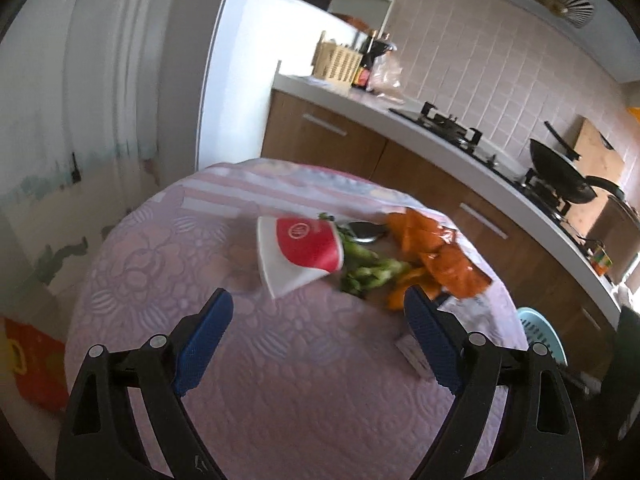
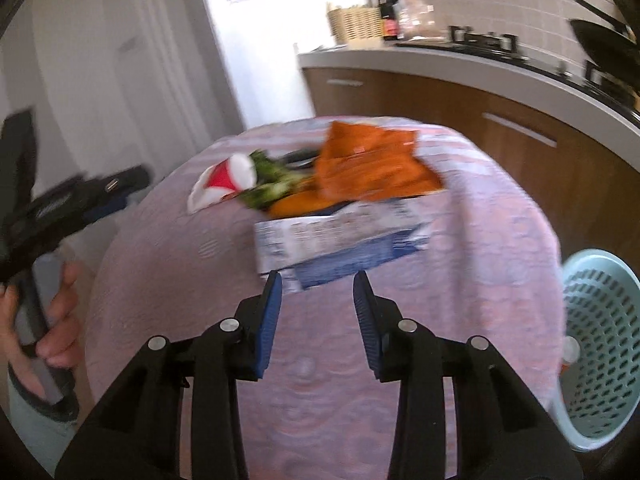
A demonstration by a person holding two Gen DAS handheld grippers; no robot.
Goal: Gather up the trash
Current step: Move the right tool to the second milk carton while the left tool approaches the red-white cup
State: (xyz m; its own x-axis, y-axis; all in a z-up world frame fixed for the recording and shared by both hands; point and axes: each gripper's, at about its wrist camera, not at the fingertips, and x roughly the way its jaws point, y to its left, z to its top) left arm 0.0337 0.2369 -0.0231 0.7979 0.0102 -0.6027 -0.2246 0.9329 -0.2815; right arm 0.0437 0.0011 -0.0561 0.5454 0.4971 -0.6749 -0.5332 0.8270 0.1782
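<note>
Domestic kitchen: gas hob (image 1: 456, 126) set in a white countertop (image 1: 360, 100) at right, wooden cabinets (image 1: 320, 140) beneath, tiled wall (image 1: 460, 52) behind, wok (image 1: 560, 172) far right.

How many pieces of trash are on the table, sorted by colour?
Red and white paper cup: 1
Green vegetable scraps: 1 clump
Orange wrapper: 1
Orange peel: 1
Blue and white carton: 1
Total: 5

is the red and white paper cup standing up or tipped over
Tipped over. The paper cup lies on its side on the table, beside the green vegetable scraps.
</note>
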